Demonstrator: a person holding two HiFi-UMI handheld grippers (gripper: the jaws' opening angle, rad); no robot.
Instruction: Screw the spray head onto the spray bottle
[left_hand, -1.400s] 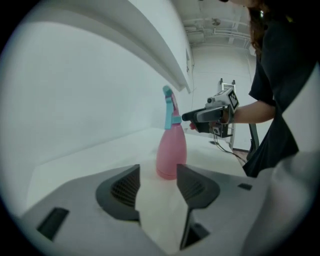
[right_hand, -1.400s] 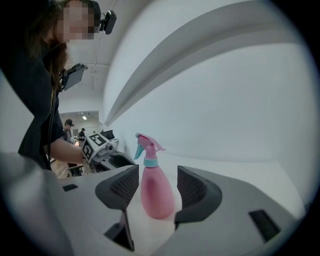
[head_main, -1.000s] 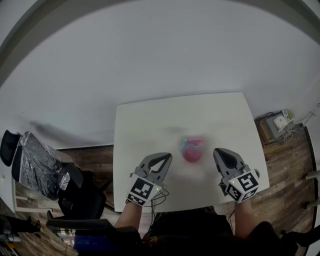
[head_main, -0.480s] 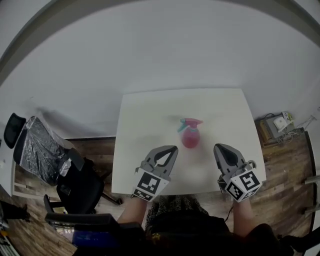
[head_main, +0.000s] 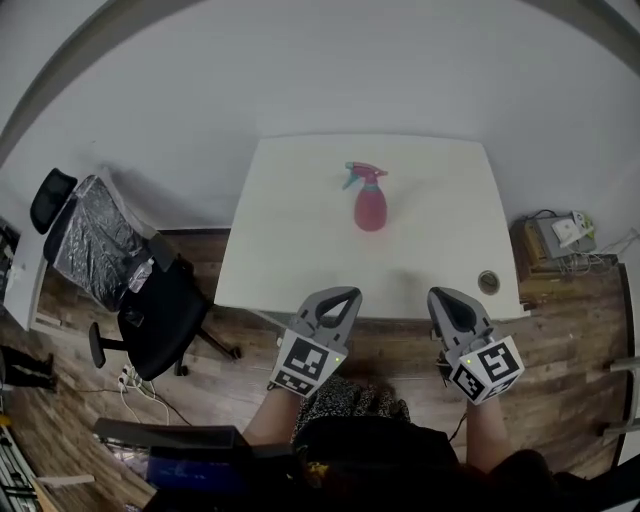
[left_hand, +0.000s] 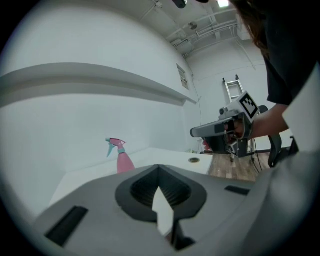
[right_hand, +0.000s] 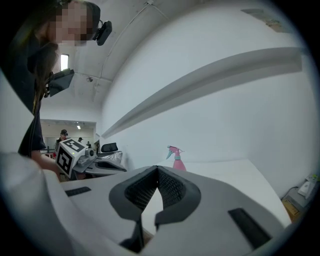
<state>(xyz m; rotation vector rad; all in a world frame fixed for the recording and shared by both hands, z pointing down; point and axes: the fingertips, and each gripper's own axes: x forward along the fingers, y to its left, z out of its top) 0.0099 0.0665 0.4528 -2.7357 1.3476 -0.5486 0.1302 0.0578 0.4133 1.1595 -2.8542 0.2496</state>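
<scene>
We hold the left gripper (head_main: 343, 294) and right gripper (head_main: 438, 295) closed and empty at lower centre. The spray bottle (head_main: 370, 207) stands upright at upper centre on the table (head_main: 290, 240), spray head (head_main: 360, 172) fitted, well apart from both.

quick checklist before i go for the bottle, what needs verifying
1. Spray bottle upright on the table: ok.
2. Spray head sitting on the bottle's neck: ok; screwed tight: cannot tell.
3. Left claw empty: ok; open for a grasp: not ok, it is shut.
4. Right claw empty: ok; open: not ok, shut.
5. Claws near the bottle: not ok, both hang short of the table's near edge.
6. Way to the bottle free: ok, only a round fitting near the right corner, off to the side.
</scene>
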